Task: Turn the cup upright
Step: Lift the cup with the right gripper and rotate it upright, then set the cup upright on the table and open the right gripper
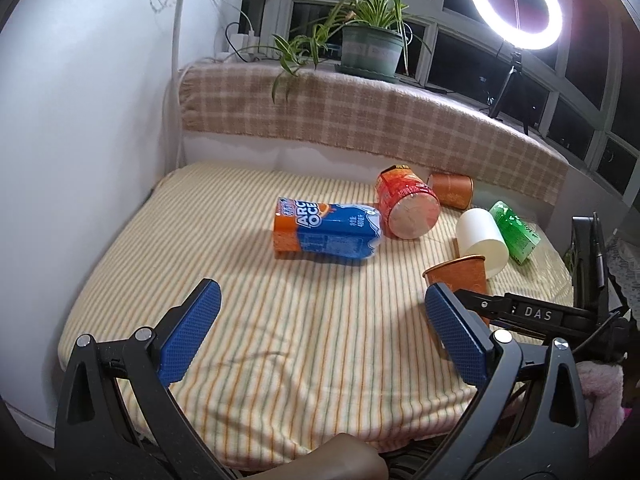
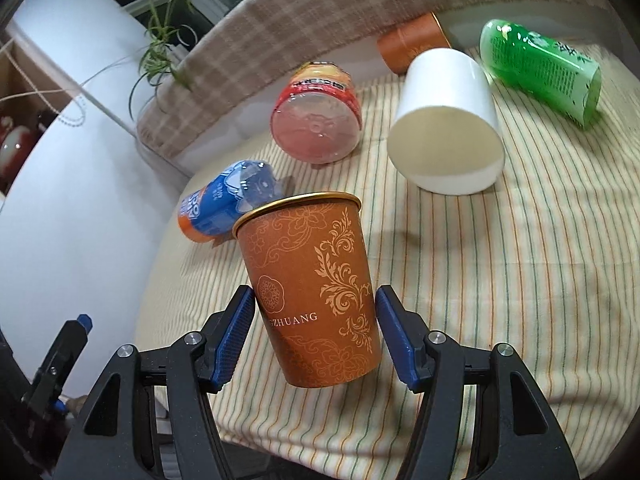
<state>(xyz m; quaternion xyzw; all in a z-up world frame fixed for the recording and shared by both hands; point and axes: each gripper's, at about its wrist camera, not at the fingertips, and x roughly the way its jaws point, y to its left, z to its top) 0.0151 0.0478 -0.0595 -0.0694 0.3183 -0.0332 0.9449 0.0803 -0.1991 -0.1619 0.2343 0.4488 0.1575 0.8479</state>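
Note:
An orange paper cup [image 2: 316, 292] with a gold floral print and gold rim stands mouth up, slightly tilted, between the blue pads of my right gripper [image 2: 316, 332]. The pads press its lower sides. The cup also shows in the left wrist view [image 1: 460, 274], with the right gripper's black finger beside it. My left gripper [image 1: 320, 334] is open and empty above the striped cloth, left of the cup. A second orange cup [image 1: 451, 190] lies on its side at the back. A white cup [image 2: 448, 120] lies on its side behind the held cup.
On the striped cloth [image 1: 280, 340] lie a blue and orange bottle [image 1: 326, 232], a red jar [image 1: 408, 208] and a green bottle [image 1: 516, 232]. A plaid-covered ledge [image 1: 360, 116] with a potted plant [image 1: 370, 50] runs behind. A ring light [image 1: 516, 4] stands at the right.

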